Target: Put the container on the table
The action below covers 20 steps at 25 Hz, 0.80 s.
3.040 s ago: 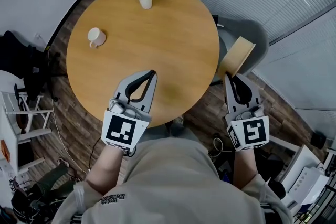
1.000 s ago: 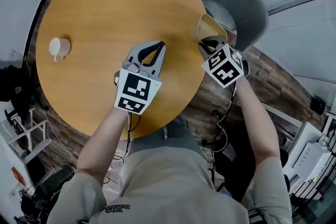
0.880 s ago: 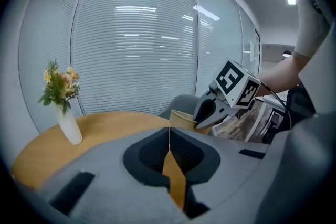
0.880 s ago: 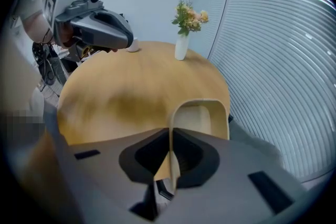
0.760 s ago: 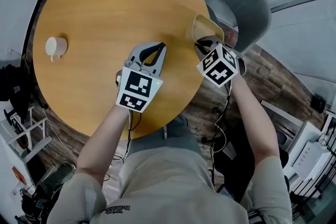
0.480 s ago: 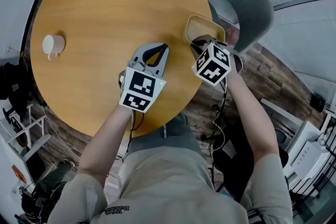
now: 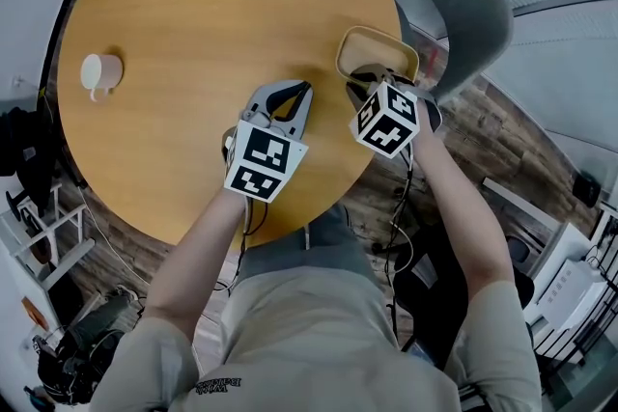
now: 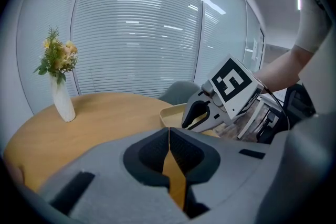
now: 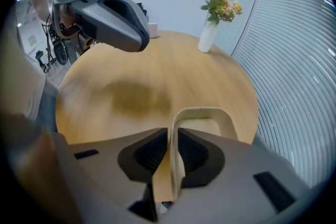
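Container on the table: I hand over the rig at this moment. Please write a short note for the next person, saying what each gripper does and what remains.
Left gripper: shut, empty, above the table.
Right gripper: shut on the near wall of the container.
Container: upright, empty, at the table's right edge beside the grey chair. Whether its base touches the wood cannot be told.
Done: container is over the table top.
Left: set it fully down, probably a little further in from the edge, open the right jaws, withdraw.
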{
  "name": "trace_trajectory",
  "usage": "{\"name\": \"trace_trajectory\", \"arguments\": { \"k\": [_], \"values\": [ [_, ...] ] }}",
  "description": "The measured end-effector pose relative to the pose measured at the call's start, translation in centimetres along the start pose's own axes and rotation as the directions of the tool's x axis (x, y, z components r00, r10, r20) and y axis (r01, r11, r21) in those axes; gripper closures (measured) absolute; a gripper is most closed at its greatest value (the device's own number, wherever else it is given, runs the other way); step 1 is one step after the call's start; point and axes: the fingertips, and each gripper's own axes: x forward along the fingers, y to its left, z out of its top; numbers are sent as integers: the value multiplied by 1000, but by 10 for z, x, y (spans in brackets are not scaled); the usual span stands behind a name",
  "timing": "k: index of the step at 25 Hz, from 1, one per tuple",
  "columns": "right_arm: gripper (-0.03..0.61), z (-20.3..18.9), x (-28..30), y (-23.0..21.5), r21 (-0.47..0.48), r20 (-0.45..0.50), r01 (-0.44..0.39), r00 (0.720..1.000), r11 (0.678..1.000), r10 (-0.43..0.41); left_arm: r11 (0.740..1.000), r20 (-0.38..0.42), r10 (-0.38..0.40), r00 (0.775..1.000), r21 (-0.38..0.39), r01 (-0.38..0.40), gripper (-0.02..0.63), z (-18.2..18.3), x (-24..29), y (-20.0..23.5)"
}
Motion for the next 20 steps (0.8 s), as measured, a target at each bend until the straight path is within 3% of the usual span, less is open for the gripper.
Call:
{"name": "trace_trajectory", "arguments": {
  "k": [4, 11, 17, 20],
  "values": [
    [465, 6, -11, -2, 91, 43, -8, 999, 996, 4, 1000, 2, 3, 1000, -1, -3, 592, 0, -5, -1],
    [463, 27, -59, -16, 173, 177, 75, 979, 982, -106, 999, 63, 35, 997, 34, -37, 592, 29, -36, 4],
    [465, 58, -122, -34, 309, 316, 129, 921, 942, -230, 993, 130, 96, 987, 51, -103, 592, 60, -74, 17],
    [482, 78, -159, -35, 356, 394, 134, 876, 925, -279, 989, 173, 129, 976, 55, -140, 592, 78, -101, 21]
  ]
}}
